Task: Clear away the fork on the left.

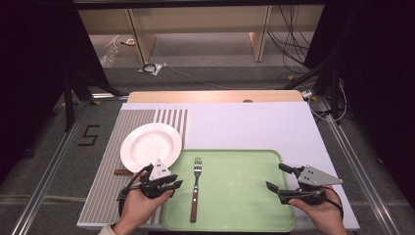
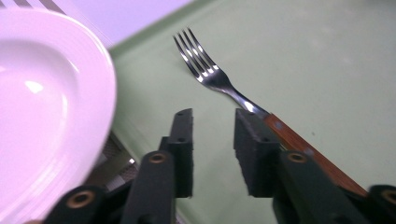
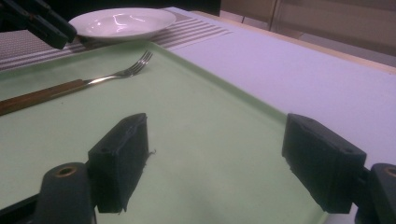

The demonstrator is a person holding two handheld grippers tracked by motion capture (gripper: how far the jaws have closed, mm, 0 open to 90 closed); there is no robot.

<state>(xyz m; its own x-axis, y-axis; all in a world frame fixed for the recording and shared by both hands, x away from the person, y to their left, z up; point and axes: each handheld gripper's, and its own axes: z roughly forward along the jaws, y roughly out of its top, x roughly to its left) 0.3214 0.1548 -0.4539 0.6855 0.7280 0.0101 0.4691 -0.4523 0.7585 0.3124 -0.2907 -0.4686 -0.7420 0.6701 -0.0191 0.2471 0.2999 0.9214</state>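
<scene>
Green plastic forms the shallow rectangular tray [image 1: 235, 196] that lies at the near edge of the pale lilac worktop [image 1: 244, 127]. On the tray's left part lies a steel fork with a brown wooden handle [image 1: 195, 188], tines pointing away from the person and handle toward the near rim. In the left gripper view the fork [image 2: 219, 79] lies flat on the green surface, and its handle runs down behind the right-hand jaw.

Just left of the fork, the left tool [image 1: 175, 185] hovers over the tray's left rim in the person's left hand [image 1: 139, 205]. Its jaws stand a little apart with nothing between them, and the pads do not press on the fork. The left tool [image 2: 212, 140] looks along the fork from the handle end.

A round white ceramic plate [image 1: 151, 146] sits on a grey striped placemat [image 1: 110, 171], its near right edge at the tray's far left corner. A small brown piece [image 1: 121, 172] juts out from under the plate's near edge; what it is cannot be told.

The right tool [image 1: 277, 178] hovers over the tray's right end in the right hand [image 1: 320, 210], jaws wide apart and empty. Seen from the right tool [image 3: 215, 163], bare green tray lies between the jaws, and the fork [image 3: 70, 88] lies well apart toward the plate [image 3: 122, 22].
</scene>
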